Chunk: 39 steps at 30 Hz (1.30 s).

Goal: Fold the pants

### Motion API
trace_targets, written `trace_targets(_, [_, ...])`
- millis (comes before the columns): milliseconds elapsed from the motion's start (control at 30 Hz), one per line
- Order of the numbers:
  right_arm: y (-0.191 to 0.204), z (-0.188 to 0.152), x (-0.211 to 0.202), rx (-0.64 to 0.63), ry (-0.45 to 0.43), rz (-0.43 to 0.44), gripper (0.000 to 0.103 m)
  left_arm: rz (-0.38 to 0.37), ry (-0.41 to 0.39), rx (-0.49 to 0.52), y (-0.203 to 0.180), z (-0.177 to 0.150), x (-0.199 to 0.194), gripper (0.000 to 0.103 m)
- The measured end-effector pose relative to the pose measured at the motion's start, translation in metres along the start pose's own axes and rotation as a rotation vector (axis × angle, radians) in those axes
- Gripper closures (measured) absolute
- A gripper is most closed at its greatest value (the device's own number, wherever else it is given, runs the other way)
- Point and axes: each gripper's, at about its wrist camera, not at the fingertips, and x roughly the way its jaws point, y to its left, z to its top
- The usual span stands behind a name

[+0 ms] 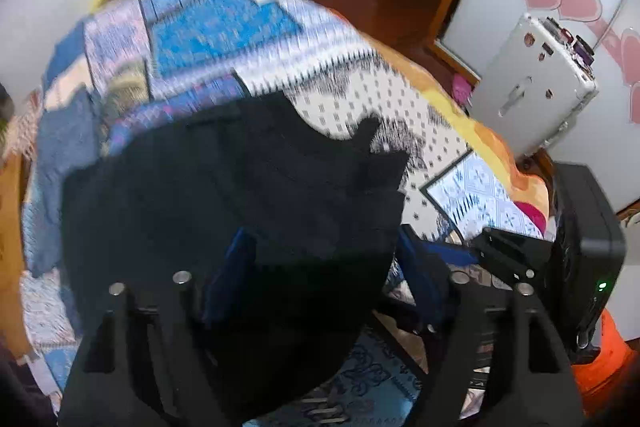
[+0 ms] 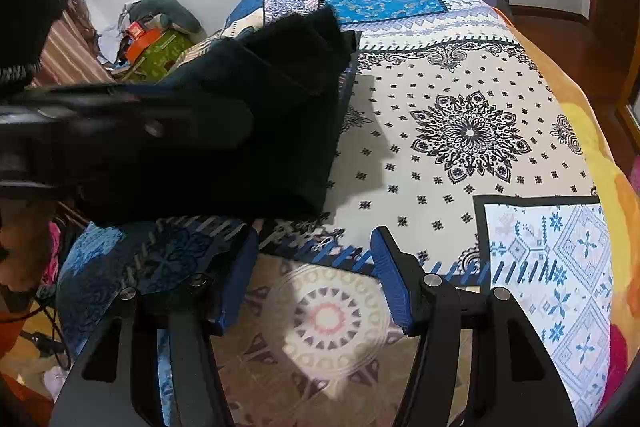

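Note:
The black pants (image 1: 240, 195) lie folded on the patterned bedspread (image 1: 224, 31). In the left wrist view they fill the space between my left gripper's (image 1: 324, 267) fingers, which stand wide apart, and the cloth hides the blue left pad. In the right wrist view the pants (image 2: 280, 115) lie left of centre, with the left gripper's black body (image 2: 120, 131) over them. My right gripper (image 2: 314, 247) is open and empty, low over the bedspread (image 2: 460, 131), just to the near right of the pants.
The bed's orange edge (image 2: 592, 131) runs along the right, with wooden floor (image 1: 376, 3) beyond. A white case (image 1: 532, 87) and a black box (image 1: 588, 243) stand right of the bed. Clutter (image 2: 152, 39) lies at the bed's far left.

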Motion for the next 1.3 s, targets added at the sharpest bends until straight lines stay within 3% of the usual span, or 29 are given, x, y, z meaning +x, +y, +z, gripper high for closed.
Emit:
trace_targets(100, [0.005, -0.001, -0.004, -0.001, -0.012, 0.01, 0.048, 0.044, -0.052, 0.012, 0.012, 0.008, -0.019, 0.022])
trace_targets(167, [0.009, 0.001, -0.007, -0.01, -0.027, 0.017, 0.048, 0.116, -0.105, -0.006, 0.03, 0.014, -0.031, 0.019])
trace_targets(300, [0.019, 0.005, -0.013, -0.028, -0.055, 0.034, 0.048, 0.249, -0.132, -0.075, 0.091, 0.029, -0.034, 0.015])
trace_targets(467, [0.026, 0.013, -0.004, -0.035, -0.042, 0.063, 0.048, 0.336, -0.03, -0.161, 0.166, 0.039, 0.003, 0.015])
trace_targets(600, [0.028, 0.017, 0.011, -0.024, -0.005, 0.077, 0.048, 0.407, 0.092, -0.124, 0.203, 0.028, 0.056, 0.015])
trace_targets(667, [0.027, 0.019, 0.016, -0.022, 0.007, 0.07, 0.049, 0.36, 0.096, -0.126, 0.211, 0.012, 0.067, 0.014])
trace_targets(800, [0.022, 0.026, 0.019, -0.036, 0.001, 0.006, 0.05, 0.299, 0.048, -0.177, 0.221, -0.02, 0.049, 0.014])
trace_targets(1033, [0.007, 0.041, -0.002, -0.029, -0.057, -0.085, 0.049, 0.288, 0.026, -0.294, 0.215, -0.093, -0.007, 0.014])
trace_targets(1167, [0.012, 0.044, -0.024, -0.037, -0.099, -0.089, 0.048, 0.209, -0.011, -0.378, 0.205, -0.138, -0.049, 0.014])
trace_targets(1300, [0.028, 0.045, -0.035, -0.055, -0.127, -0.044, 0.048, 0.272, -0.006, -0.357, 0.195, -0.165, -0.077, 0.017])
